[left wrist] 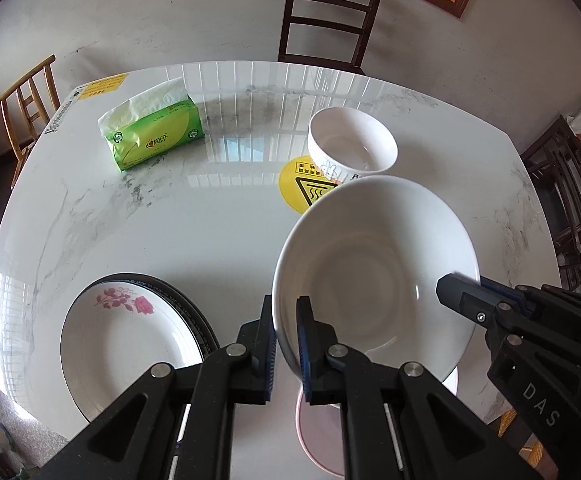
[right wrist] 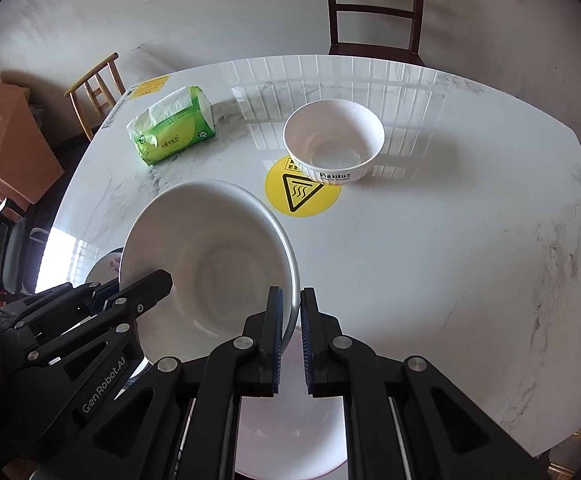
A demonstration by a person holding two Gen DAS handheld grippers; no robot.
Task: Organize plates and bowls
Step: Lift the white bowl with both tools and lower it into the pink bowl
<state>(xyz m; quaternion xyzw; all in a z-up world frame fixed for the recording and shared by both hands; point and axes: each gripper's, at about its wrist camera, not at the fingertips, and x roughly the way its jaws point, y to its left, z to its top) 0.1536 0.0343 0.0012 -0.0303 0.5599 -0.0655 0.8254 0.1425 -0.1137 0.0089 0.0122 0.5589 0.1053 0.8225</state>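
A large white bowl [left wrist: 374,272] [right wrist: 210,256] hangs tilted above the table, carried between both grippers. My left gripper [left wrist: 286,340] is shut on its near left rim. My right gripper [right wrist: 296,320] is shut on the opposite rim, and its fingers [left wrist: 456,294] show at the bowl's right edge. A small white "Rabbit" bowl [left wrist: 352,144] [right wrist: 332,140] stands further back. A rose-printed plate [left wrist: 126,344] lies on a dark-rimmed plate at the near left. Below the lifted bowl lies a white plate [right wrist: 290,432] with a pinkish rim [left wrist: 300,436], partly hidden by the fingers.
A green tissue pack [left wrist: 154,132] [right wrist: 172,130] lies at the back left of the marble table [left wrist: 194,232]. A round yellow hot-surface sticker [right wrist: 302,196] is beside the small bowl. A dark chair [left wrist: 326,16] stands behind the table and a light wooden chair [left wrist: 30,100] at the left.
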